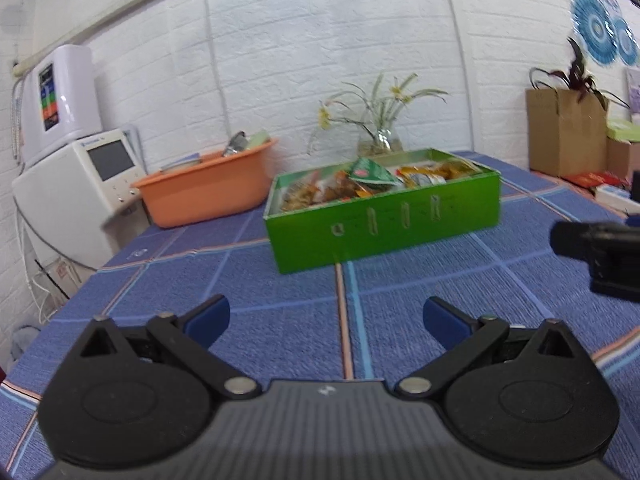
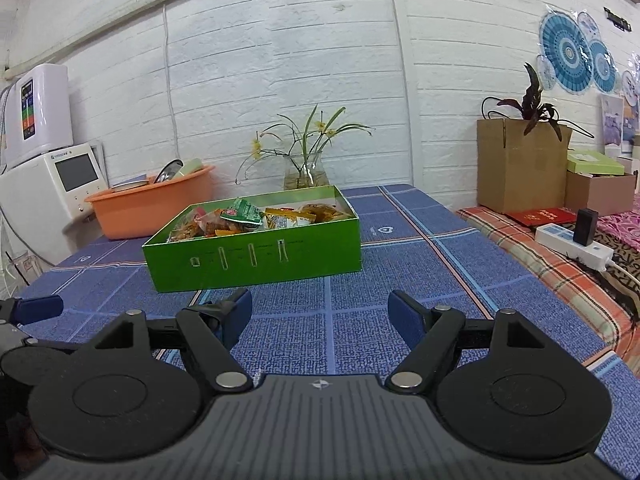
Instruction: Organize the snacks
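The left hand-held gripper (image 1: 326,320) hangs low over the blue checked surface (image 1: 280,344), its blue-padded fingers spread wide with nothing between them. The right hand-held gripper (image 2: 320,314) sits beside it, likewise spread and empty. Ahead of both, well apart from the fingertips, stands the green box (image 2: 256,258) on the surface, filled with snack packets (image 2: 240,216). Beyond it to the left is an orange basin (image 2: 148,208); directly behind, a glass vase of flowers (image 2: 306,172).

Both wrist views look low across the table (image 1: 280,320), sharing the green box (image 2: 256,256), probably side by side.
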`<state>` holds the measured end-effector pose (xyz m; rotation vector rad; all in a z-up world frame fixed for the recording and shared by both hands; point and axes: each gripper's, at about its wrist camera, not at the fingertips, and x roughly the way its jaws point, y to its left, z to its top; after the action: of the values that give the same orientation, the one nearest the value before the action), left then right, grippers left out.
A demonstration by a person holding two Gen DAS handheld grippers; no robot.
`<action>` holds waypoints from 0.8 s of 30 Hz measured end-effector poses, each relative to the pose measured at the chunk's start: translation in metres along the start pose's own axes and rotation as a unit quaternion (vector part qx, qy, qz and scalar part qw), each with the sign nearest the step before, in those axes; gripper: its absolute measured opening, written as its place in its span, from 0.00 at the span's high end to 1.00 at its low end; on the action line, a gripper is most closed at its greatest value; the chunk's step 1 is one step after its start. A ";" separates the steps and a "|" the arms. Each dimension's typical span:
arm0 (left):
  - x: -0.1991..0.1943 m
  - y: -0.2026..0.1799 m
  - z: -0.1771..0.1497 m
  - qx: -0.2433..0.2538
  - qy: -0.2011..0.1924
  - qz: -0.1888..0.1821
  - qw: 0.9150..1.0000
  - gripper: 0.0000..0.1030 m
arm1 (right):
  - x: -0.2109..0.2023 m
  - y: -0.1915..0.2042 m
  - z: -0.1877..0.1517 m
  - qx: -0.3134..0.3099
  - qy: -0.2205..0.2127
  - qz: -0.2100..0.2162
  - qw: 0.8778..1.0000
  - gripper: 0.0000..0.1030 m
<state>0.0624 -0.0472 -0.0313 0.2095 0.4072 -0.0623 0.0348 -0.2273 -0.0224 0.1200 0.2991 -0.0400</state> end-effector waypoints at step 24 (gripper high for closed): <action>0.008 0.022 0.000 -0.076 0.057 0.000 0.995 0.00 | 0.003 -0.004 -0.003 0.018 0.014 -0.014 1.000 0.00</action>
<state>0.0720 -0.0261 -0.0299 0.0627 0.5241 -0.0199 0.0367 -0.2313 -0.0263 0.1514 0.3282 -0.0709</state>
